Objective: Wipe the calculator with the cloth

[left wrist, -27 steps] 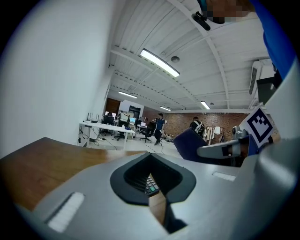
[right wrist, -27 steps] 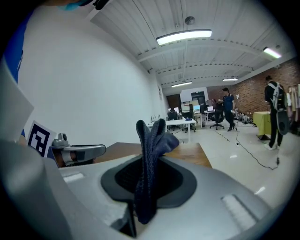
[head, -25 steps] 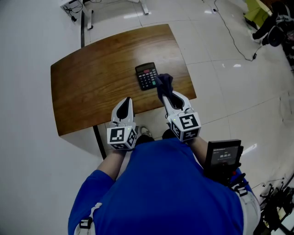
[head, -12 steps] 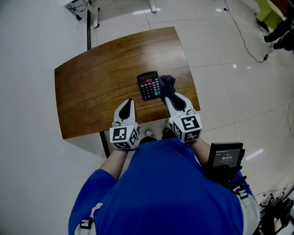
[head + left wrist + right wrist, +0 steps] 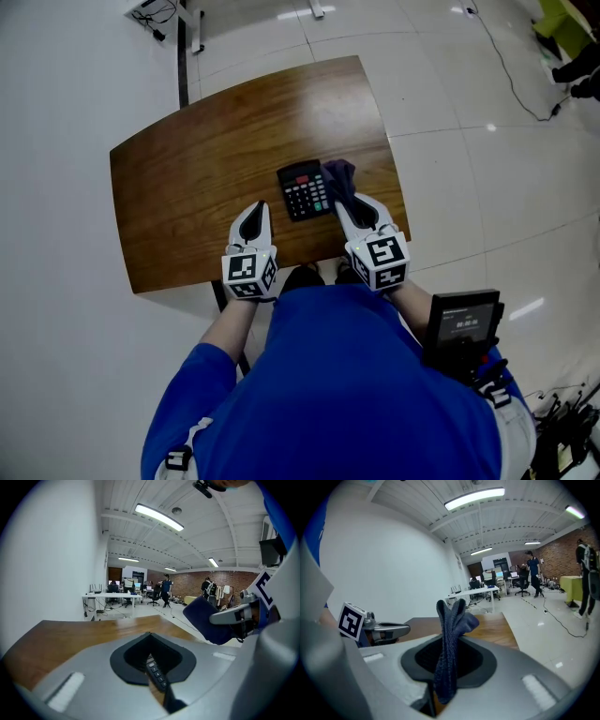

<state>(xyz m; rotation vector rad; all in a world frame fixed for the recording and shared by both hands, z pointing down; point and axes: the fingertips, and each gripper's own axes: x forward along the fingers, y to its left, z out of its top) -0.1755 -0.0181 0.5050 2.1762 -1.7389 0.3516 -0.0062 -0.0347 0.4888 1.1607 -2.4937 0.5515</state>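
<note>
A black calculator (image 5: pixel 305 189) lies flat near the front edge of the brown wooden table (image 5: pixel 206 169). My right gripper (image 5: pixel 345 201) is shut on a dark blue cloth (image 5: pixel 339 176), which bunches up just past its tips at the calculator's right edge. From the right gripper view the cloth (image 5: pixel 450 648) hangs pinched between the jaws of that gripper (image 5: pixel 446 672). My left gripper (image 5: pixel 255 210) is shut and holds nothing, hovering over the table's front edge, left of the calculator. A strip of calculator keys (image 5: pixel 156 673) shows beyond its closed jaws.
The table stands on a white tiled floor (image 5: pixel 450 112). Its front edge is right under both grippers, and its right edge is close to the cloth. A black device (image 5: pixel 461 321) hangs at the person's right hip. Office desks and people stand far off.
The right gripper with the cloth has slid slightly along the calculator's right side, off its lower corner. The left gripper has stayed at the front edge. The head view shifted a little.
</note>
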